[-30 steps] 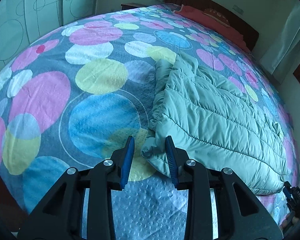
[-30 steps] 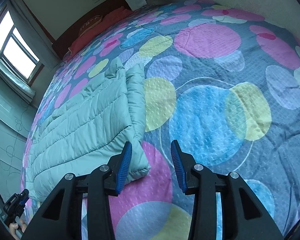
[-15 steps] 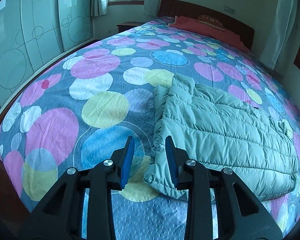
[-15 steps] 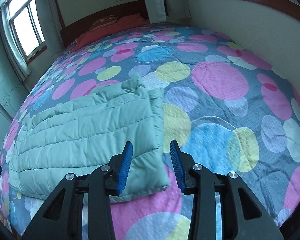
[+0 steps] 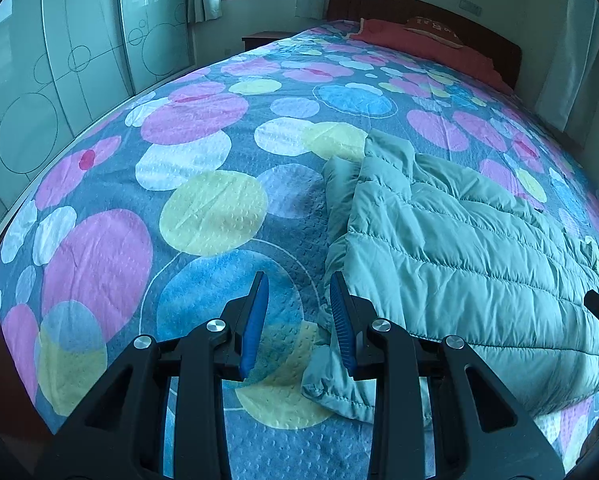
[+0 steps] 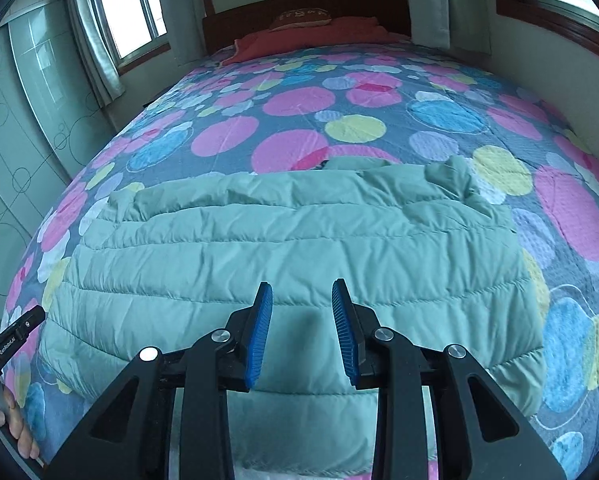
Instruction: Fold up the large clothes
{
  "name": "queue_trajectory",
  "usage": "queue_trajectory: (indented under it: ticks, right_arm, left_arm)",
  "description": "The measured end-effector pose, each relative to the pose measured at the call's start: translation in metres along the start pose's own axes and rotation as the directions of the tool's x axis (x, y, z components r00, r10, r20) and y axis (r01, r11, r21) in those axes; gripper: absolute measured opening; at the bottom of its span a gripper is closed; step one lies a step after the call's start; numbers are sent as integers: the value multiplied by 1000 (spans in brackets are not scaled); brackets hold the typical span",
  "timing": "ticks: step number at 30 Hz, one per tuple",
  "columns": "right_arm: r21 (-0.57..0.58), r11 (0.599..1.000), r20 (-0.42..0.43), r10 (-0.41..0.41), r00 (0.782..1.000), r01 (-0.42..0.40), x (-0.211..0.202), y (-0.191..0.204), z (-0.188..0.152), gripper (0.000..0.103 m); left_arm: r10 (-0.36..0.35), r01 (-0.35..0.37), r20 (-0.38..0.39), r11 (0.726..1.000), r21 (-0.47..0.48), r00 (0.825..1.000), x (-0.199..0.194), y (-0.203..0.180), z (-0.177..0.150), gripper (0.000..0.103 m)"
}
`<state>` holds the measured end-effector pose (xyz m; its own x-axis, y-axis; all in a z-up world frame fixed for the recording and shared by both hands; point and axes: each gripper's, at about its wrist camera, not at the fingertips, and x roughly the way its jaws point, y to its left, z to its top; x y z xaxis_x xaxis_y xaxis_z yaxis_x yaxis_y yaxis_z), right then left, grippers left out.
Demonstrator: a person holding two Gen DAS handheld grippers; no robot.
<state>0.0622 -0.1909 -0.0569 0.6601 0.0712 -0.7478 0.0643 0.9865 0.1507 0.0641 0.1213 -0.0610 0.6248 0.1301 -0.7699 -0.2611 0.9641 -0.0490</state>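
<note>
Nearest to you, your left gripper (image 5: 297,320) hangs over the bedspread (image 5: 203,216) with its blue-padded fingers (image 5: 255,320) spread apart and nothing between them; it sits just beside the near corner of the jacket (image 5: 459,264), off that corner's outer edge.

Your right gripper (image 6: 301,328) hovers above the jacket (image 6: 283,248) near its closest hem, jaws likewise parted and empty, with padded fabric showing through the gap.

Item, jacket: pale green, quilted in horizontal channels, lying folded flat on the bedspread. One rumpled piece sticks up at its far corner. In the right wrist view it spans most of the width in front of the gripper.

Item, bedspread: blue-grey ground, overlapping pink, yellow, blue and white circles, surrounding the jacket on every visible side.

Item, red pillow area (image 6: 311,36): well beyond the jacket, at the head of the bed against the dark wooden headboard (image 6: 303,4).

Item, window (image 6: 127,4): beyond the jacket, to the side of the headboard, with pale curtains.

Item, frosted wardrobe panels (image 5: 51,72): along the bed's far side, circle-patterned.
</note>
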Motion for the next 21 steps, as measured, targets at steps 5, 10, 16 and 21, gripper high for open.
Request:
queue_trajectory:
  ticks: [5, 10, 16, 21]
  right_arm:
    - [-29, 1000, -3, 10, 1000, -10, 13, 21, 7, 32]
    - [-58, 998, -4, -12, 1000, 12, 26, 33, 9, 32]
    - [-99, 993, -19, -64, 998, 62, 42, 40, 3, 32]
    - [-127, 987, -27, -100, 995, 95, 56, 41, -5, 32]
  left_arm:
    - [4, -4, -10, 1000, -8, 1000, 10, 1, 5, 32]
    - [9, -9, -21, 1000, -2, 1000, 18, 0, 7, 32]
    - [9, -9, -28, 1000, 0, 1000, 26, -2, 8, 32]
    - [7, -7, -33, 1000, 1, 999, 30, -4, 9, 32]
